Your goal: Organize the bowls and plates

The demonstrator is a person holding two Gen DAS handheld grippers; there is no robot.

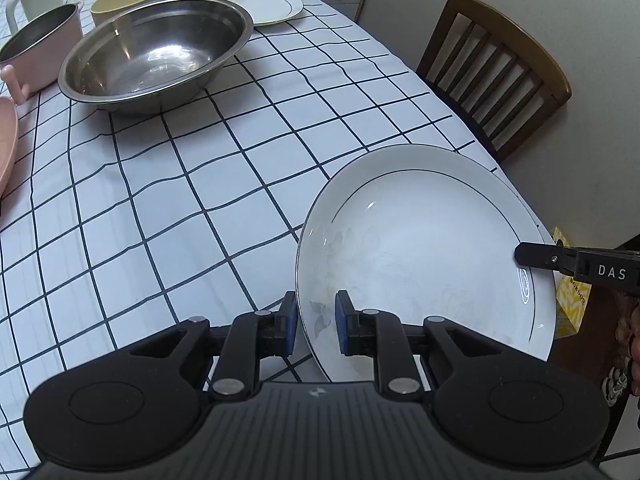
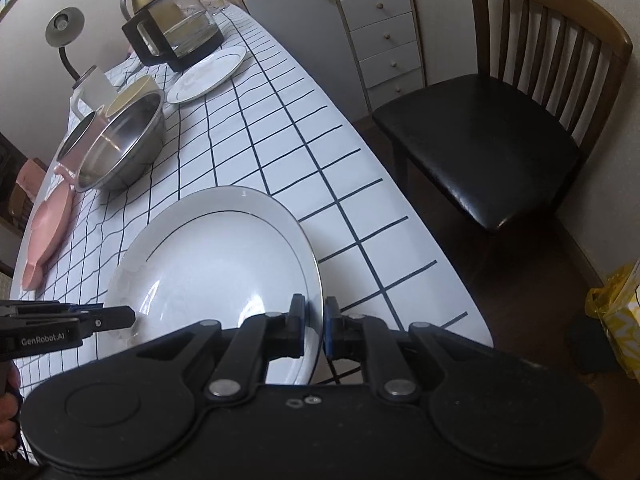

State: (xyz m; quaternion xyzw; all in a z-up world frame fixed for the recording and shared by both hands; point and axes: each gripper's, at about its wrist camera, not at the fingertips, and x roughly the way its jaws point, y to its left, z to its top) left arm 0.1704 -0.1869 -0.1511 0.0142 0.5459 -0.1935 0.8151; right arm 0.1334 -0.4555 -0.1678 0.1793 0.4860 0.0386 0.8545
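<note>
White plate (image 1: 424, 248) with thin dark ring, tilted above the checked table (image 1: 160, 200) near its edge; left tongs (image 1: 316, 320) and right tongs (image 2: 316, 326) both clamp opposite rims.

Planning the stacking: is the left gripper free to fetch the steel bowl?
Probably not: the left gripper and right gripper both clamp the white plate; the steel bowl sits unobstructed.

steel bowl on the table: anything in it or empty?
Empty. The left wrist view looks straight into the stainless steel bowl and shows only bare, reflective metal across its bottom and walls; nothing lies inside.
</note>
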